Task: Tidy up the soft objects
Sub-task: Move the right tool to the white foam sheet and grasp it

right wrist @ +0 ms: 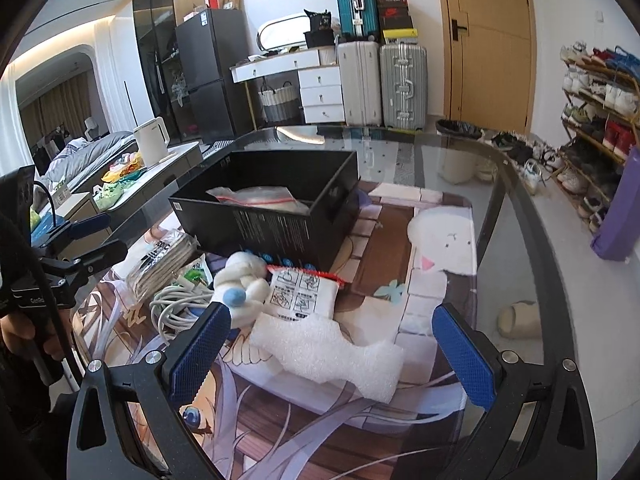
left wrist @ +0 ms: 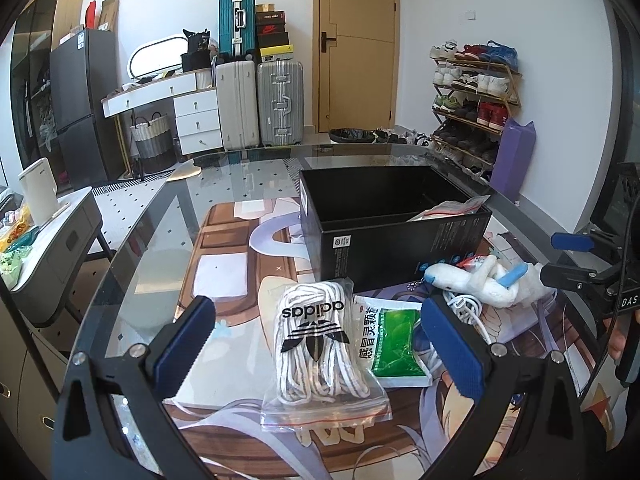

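A black box (left wrist: pixel 400 236) (right wrist: pixel 280 216) stands open on the printed mat, with a clear zip bag (right wrist: pixel 256 197) inside. My left gripper (left wrist: pixel 320 344) is open around a bag of white laces (left wrist: pixel 320 344), with a green sachet (left wrist: pixel 394 344) beside it. My right gripper (right wrist: pixel 332 356) is open and empty over a white foam sheet (right wrist: pixel 332 352). A white plush toy (right wrist: pixel 244 280) (left wrist: pixel 480 280), a white packet (right wrist: pixel 304 290) and a white cable (right wrist: pixel 180 304) lie in front of the box.
The glass table's (right wrist: pixel 516 208) curved edge runs on the right. Suitcases (left wrist: pixel 260 104), drawers (left wrist: pixel 198 120) and a door (left wrist: pixel 356 44) stand behind, a shoe rack (left wrist: pixel 476 100) at the right and a side table with a kettle (left wrist: pixel 38 192) at the left.
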Motion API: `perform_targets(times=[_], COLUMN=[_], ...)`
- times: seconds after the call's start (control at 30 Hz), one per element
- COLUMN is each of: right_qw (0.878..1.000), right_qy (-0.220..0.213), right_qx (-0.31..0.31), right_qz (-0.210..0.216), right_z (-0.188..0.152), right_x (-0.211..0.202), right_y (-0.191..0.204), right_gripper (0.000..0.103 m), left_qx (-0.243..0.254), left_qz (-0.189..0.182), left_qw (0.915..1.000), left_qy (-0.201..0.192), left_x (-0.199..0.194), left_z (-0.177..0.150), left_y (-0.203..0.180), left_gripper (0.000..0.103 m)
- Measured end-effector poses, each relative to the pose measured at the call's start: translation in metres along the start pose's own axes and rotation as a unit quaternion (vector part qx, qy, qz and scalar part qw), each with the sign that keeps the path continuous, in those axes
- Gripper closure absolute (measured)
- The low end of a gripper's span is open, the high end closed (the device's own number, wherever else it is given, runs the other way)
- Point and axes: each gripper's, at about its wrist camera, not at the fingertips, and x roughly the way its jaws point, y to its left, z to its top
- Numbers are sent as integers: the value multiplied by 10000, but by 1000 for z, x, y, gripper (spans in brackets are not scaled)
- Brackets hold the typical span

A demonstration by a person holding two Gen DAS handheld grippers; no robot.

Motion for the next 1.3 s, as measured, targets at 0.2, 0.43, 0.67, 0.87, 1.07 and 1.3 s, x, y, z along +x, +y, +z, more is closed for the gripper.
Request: perform_targets(times=[0.2,0.43,0.67,0.87,1.07,1.3], right_qw=[9999,9994,9984,9969,9963,9959], right_qy=[142,307,519,647,666,678], right_qx=[-1,26,107,296,366,424], right_qz=[60,135,218,320,414,433], right_z=[-3,-8,-11,-14,-13,-13], right_x=[7,17,26,32,35,35], right_y=[1,0,1,-3,-2,-3], right_gripper=[1,1,1,1,1,1], left_qx=[14,38,61,74,79,83], left_qz=[-12,-19,-14,-12,-10,-4], left_qw=[10000,10000,9999,9998,9998,9997], left_qy=[23,75,127,161,198,226], left_x=[3,6,7,9,10,12], left_z=[-2,-3,-5,-6,-7,-7], left_y=[1,0,-1,-1,-1,0], left_gripper=[0,0,0,0,0,0])
